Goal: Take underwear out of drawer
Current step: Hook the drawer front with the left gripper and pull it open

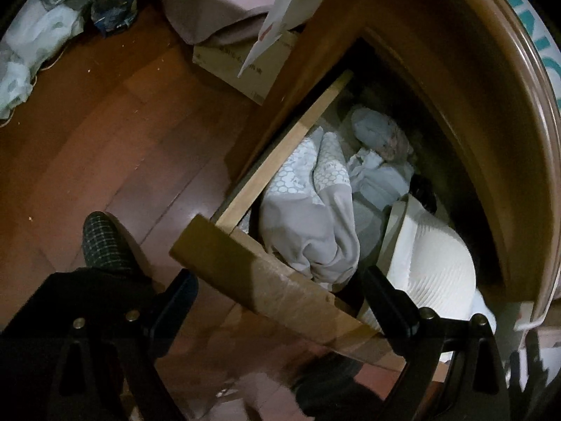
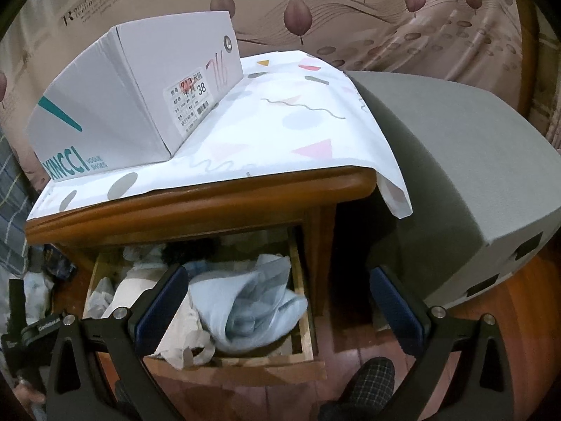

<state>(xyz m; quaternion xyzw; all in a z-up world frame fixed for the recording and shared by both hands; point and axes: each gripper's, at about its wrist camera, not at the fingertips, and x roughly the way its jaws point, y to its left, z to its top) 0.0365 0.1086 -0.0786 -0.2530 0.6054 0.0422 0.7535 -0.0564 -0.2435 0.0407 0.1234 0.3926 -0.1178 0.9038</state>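
My left gripper (image 1: 280,310) spread, straddling drawer (image 1: 252,273) front edge; right gripper (image 2: 277,301) spread above the underwear (image 2: 252,301) heaped inside. Drawer's back lost in shadow under nightstand (image 2: 196,207).

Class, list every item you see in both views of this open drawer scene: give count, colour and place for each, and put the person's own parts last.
Drawer: one, wood, pulled open under the nightstand top.
Clothes: several, grey, pale blue and white, heaped in the drawer.
Shoebox: one, white with teal print, on the nightstand.
Cloth: one, white with pastel shapes, under the shoebox.
Floor: reddish wood.
Slipper: one, dark checked, on the floor.
Left gripper: black, jaws open astride the drawer front.
Right gripper: black and blue, jaws open over the drawer.
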